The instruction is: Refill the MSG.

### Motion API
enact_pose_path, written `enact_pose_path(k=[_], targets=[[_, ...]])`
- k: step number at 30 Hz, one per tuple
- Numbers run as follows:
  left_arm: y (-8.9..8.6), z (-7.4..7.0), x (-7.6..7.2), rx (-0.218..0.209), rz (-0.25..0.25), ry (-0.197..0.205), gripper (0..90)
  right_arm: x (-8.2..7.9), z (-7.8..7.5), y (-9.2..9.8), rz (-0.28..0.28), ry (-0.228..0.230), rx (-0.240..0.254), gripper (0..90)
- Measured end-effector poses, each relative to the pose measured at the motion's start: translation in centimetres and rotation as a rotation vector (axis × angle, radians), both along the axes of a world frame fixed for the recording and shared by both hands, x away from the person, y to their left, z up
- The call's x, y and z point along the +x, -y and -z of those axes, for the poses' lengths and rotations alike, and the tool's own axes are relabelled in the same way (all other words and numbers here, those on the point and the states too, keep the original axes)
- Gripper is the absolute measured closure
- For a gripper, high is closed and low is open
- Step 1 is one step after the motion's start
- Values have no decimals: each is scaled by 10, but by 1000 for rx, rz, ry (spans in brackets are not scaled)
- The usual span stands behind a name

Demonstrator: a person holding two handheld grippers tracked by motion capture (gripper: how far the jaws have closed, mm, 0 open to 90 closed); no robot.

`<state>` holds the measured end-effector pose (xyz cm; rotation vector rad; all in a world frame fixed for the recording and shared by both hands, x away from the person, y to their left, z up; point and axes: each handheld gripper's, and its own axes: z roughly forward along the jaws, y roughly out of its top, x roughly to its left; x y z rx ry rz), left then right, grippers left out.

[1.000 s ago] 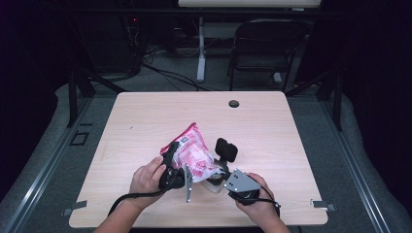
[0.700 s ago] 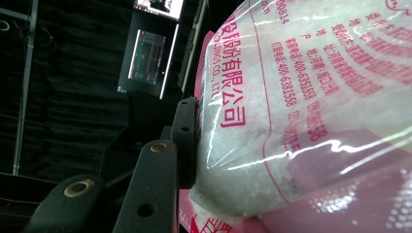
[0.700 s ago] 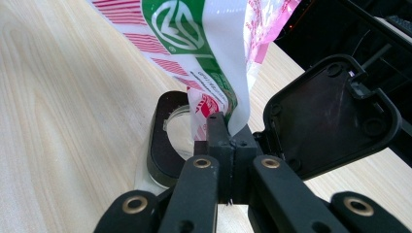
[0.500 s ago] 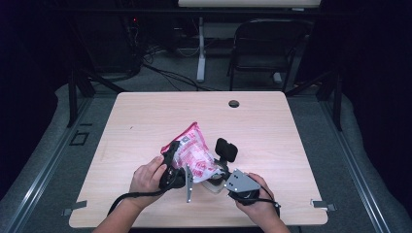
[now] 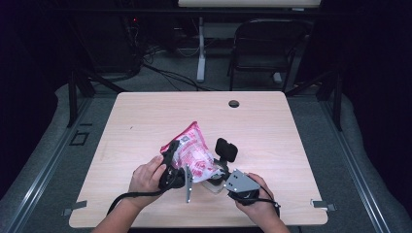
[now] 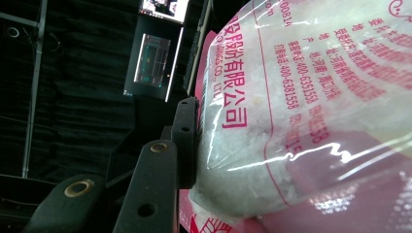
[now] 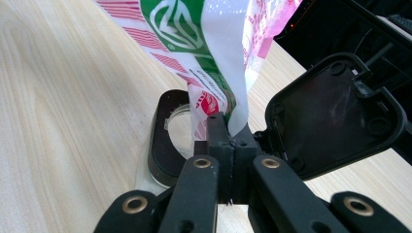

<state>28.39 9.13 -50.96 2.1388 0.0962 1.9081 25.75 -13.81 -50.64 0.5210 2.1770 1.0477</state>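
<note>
**Two tongs on one bag of rice**

Two tongs grip a pink-and-white plastic bag (image 5: 193, 153) above the near half of a pale wood-grain table (image 5: 272, 121). The table has rounded corners and a small dark grommet hole (image 5: 234, 103) near its far edge, well beyond the bag. The room around it is dark, with grey carpet, cables on the floor and a black chair (image 5: 265, 46) behind the table.

The bag is glossy, crinkled film with red print and a clear window showing white grains; it stands tilted, its pointed top toward the far side. The left tongs (image 5: 170, 167) clamp the bag's left flank, part open around its bulk, one black pad (image 6: 187, 141) pressing into the film. The right tongs (image 7: 228, 141) are closed tight on a thin edge of the bag's lower right corner.

Just right of the bag lies a black container with a clear round body (image 7: 167, 141), its hinged black lid (image 7: 335, 121) standing open, rounded and ribbed inside. It sits right under the bag's pinched edge, between the bag and the right hand (image 5: 257, 206).
</note>
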Motion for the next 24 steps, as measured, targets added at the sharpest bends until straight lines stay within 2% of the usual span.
enact_pose_path(k=[16,24], targets=[[1,-2,0,9,9,17,693,0,0,0,0,-1,-1,900],[1,-2,-1,5,7,12,693,0,1,-1,-2,-1,-3,900]])
